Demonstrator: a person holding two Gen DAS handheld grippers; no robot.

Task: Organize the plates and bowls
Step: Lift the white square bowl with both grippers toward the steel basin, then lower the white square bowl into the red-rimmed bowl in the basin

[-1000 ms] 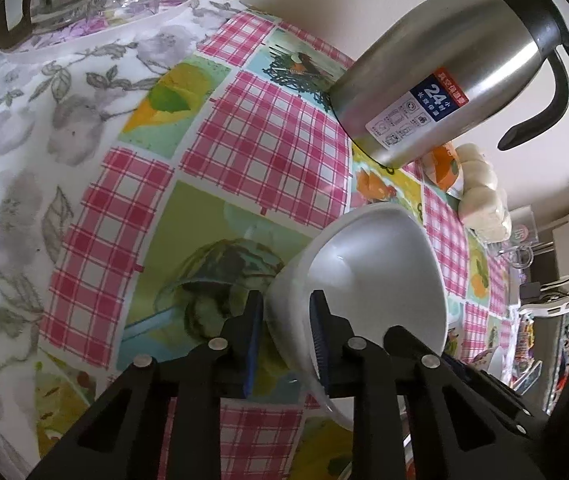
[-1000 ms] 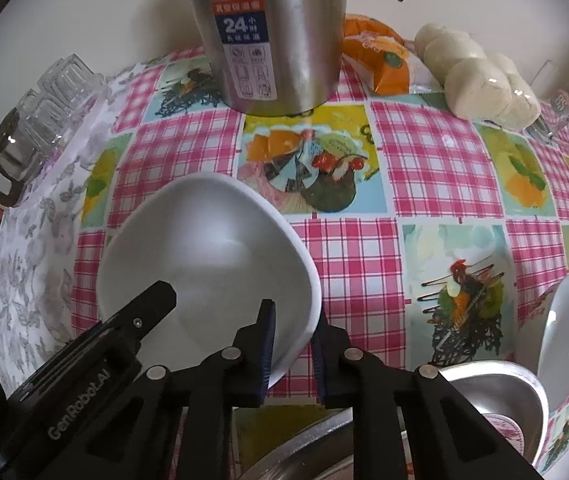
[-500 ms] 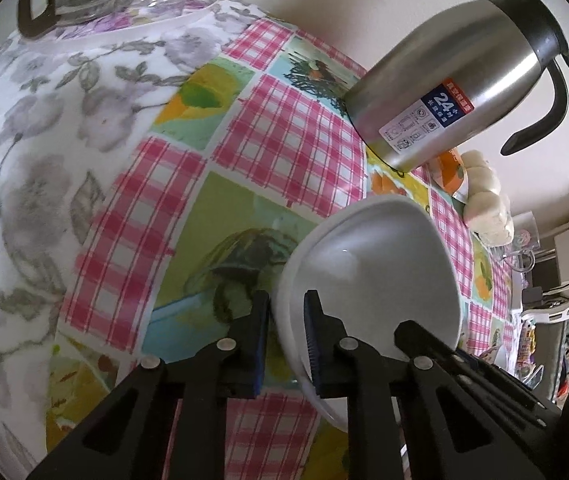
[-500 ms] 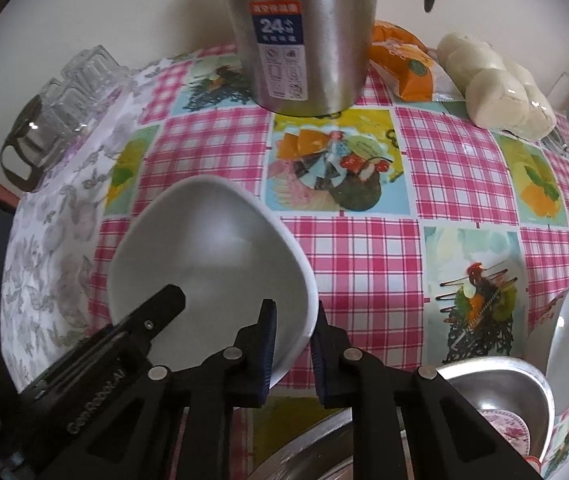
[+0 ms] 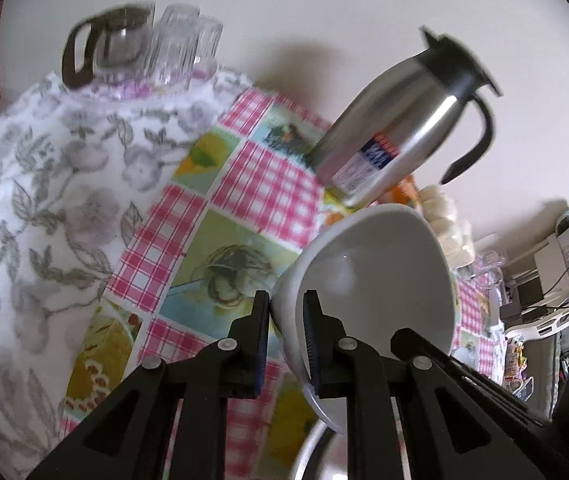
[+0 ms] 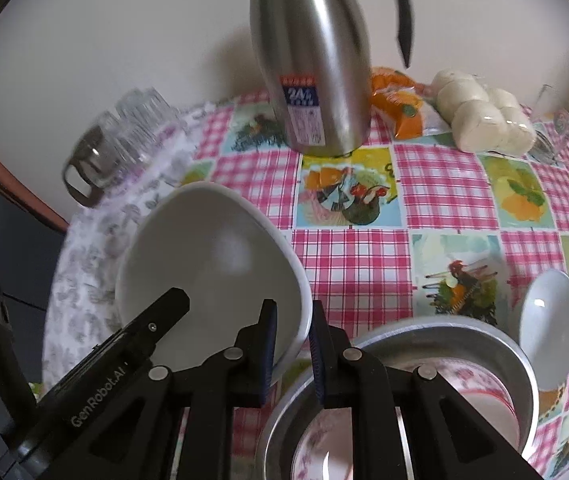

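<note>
A large white bowl (image 5: 376, 272) is held off the table by both grippers. My left gripper (image 5: 286, 340) is shut on its left rim. My right gripper (image 6: 291, 354) is shut on its right rim, and the bowl (image 6: 208, 264) fills the left of the right wrist view. Below the right gripper a metal basin (image 6: 436, 332) holds a pink-patterned plate (image 6: 476, 384). A smaller white bowl (image 6: 548, 316) leans against the basin's right side.
A steel thermos jug (image 6: 316, 60) stands at the back of the checked tablecloth (image 6: 444, 192). A glass pitcher (image 5: 112, 48) and glasses (image 5: 184, 44) sit at the back left. An orange packet (image 6: 400, 104) and white buns (image 6: 484, 116) lie at the back right.
Both grippers have lifted the large white bowl up and back from the table. The metal basin with the plate has come further into the right wrist view.
</note>
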